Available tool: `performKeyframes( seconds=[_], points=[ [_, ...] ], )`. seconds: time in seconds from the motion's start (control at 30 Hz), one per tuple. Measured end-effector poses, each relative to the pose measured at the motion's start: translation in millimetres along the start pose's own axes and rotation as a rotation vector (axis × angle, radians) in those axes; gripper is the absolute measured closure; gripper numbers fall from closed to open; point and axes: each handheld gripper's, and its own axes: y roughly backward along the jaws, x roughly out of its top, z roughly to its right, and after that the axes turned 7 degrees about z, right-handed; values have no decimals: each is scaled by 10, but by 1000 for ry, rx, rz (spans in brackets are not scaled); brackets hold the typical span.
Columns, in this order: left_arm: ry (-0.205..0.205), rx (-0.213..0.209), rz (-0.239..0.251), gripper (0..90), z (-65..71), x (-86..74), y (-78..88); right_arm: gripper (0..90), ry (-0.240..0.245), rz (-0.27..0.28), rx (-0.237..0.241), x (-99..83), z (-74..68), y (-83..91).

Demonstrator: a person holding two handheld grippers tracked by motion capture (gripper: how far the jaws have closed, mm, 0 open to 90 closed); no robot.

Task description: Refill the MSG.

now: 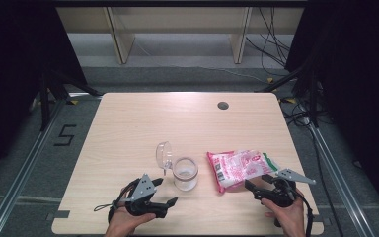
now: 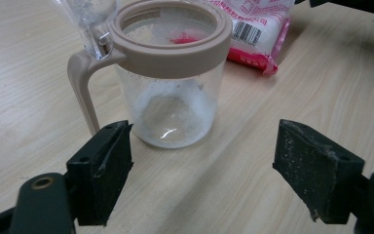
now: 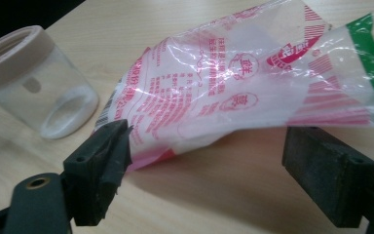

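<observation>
The clear jar [image 1: 185, 174] with the beige collar sits near the front middle of the table [image 1: 128, 118], its hinged clear lid [image 1: 164, 155] flipped up on the left side and a little white powder lying in the bottom. Starting at the left, I have my left gripper [image 1: 165, 193] low on the wood just in front of the jar, jaws spread wide with nothing between them; in the left gripper view the jar stands just beyond the pads, handle [image 2: 83, 87] toward the left one. Moving right, the pink-and-white printed plastic bag [image 1: 239, 168] lies flat beside the jar, its opened green-edged end toward the right. My right gripper [image 1: 254, 189] rests at the bag's near edge with the jaws wide apart, gripping nothing; the limp film drapes just above and beyond the pads.

My worry is the bag: it looks slack and slippery, so a pinch on a single layer could let it slide out or tip contents through the open end onto the table. The jar looks light, too, so a nudge from the left jaws could skate it away or knock the lid.
</observation>
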Motion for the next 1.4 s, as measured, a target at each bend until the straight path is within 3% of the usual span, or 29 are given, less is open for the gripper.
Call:
performKeyframes(
  seconds=[0.07, 0.17, 0.27, 0.3, 0.33, 0.37, 0.43, 0.47, 0.5, 0.53, 0.6, 0.63, 0.67, 0.7, 0.73, 0.8, 0.83, 0.9, 0.93, 1.03, 1.07, 1.1, 1.13, 1.2, 1.23, 1.27, 1.33, 1.37, 1.4],
  points=[
    [13, -2, -1, 209, 10, -5, -3, 181, -71, -14, 8, 23, -43, -113],
    [13, -2, 1, 210, 11, -5, -4, 191, -20, -35, -20, 46, -9, -217],
    [6, 1, 2, 210, 5, -5, -3, 222, -54, -31, -12, 69, 18, -317],
    [-16, 2, -2, 210, -9, 1, 1, 241, -56, -10, -11, 66, 35, -345],
    [-15, -4, 1, 210, -11, -1, -1, 260, -114, -4, -10, 73, 16, -361],
    [-15, -4, 1, 210, -10, -1, 0, 277, -65, 7, -18, 74, 67, -396],
    [-15, 0, 0, 210, -10, 0, 0, 342, -64, -2, -35, 90, 90, -416],
    [-4, 2, -1, 210, -2, -4, -3, 372, -107, 15, -40, 88, 59, -436],
    [1, 8, -8, 210, 1, -7, -2, 381, -114, 2, -35, 104, 73, -451],
    [15, 1, 3, 210, 11, -12, -13, 392, -80, 10, -39, 106, 113, -480],
    [-11, -1, -2, 210, 1, -6, -8, 425, -147, 16, -44, 110, 122, -530],
    [-22, -1, -6, 210, -7, -2, -3, 435, -135, 17, -33, 117, 160, -555],
    [3, 1, -6, 210, 4, -7, -3, 457, -186, 8, -45, 119, 132, -562],
    [8, 4, 0, 210, 5, -7, -3, 479, -148, 42, -41, 118, 178, -605],
    [-5, -4, 0, 211, -10, -5, -2, 500, -154, 32, -36, 129, 179, -614],
    [18, 6, 4, 212, 1, -9, -1, 567, -144, 38, -45, 135, 187, -636],
    [-10, 3, 4, 212, -15, -4, 1, 597, -135, 50, -56, 138, 193, -660],
    [-20, -4, -1, 212, -25, -2, 6, 675, -132, 56, -49, 147, 201, -673],
    [-24, -3, 0, 213, -25, -1, 6, 764, -116, 56, -60, 164, 203, -690],
    [-15, -7, 4, 215, -13, -2, 4, 842, -119, 71, -47, 171, 198, -702],
    [-17, -7, 4, 216, -13, -1, 4, 869, -150, 67, -45, 171, 176, -717],
    [-18, -7, 4, 217, -13, 1, 5, 887, -106, 78, -30, 178, 213, -723],
    [11, -5, 3, 217, 4, -5, 4, 896, -141, 67, -34, 186, 179, -722],
    [18, -5, 12, 217, 12, -4, 2, 900, -112, 74, -40, 205, 181, -729],
    [0, 7, -6, 217, 5, 2, 14, 900, -116, 79, -35, 223, 160, -715],
    [0, 4, -4, 217, 5, 3, 14, 900, -58, 118, -13, 235, 195, -736],
    [-24, -7, 1, 218, -4, 7, 8, 900, -48, 110, 0, 276, 138, -705],
    [-24, -10, -1, 218, -3, 6, 7, 900, -75, 129, 10, 294, 87, -697],
    [-21, -13, 0, 218, 6, 6, 2, 900, -46, 128, 17, 313, 89, -681]
  ],
)
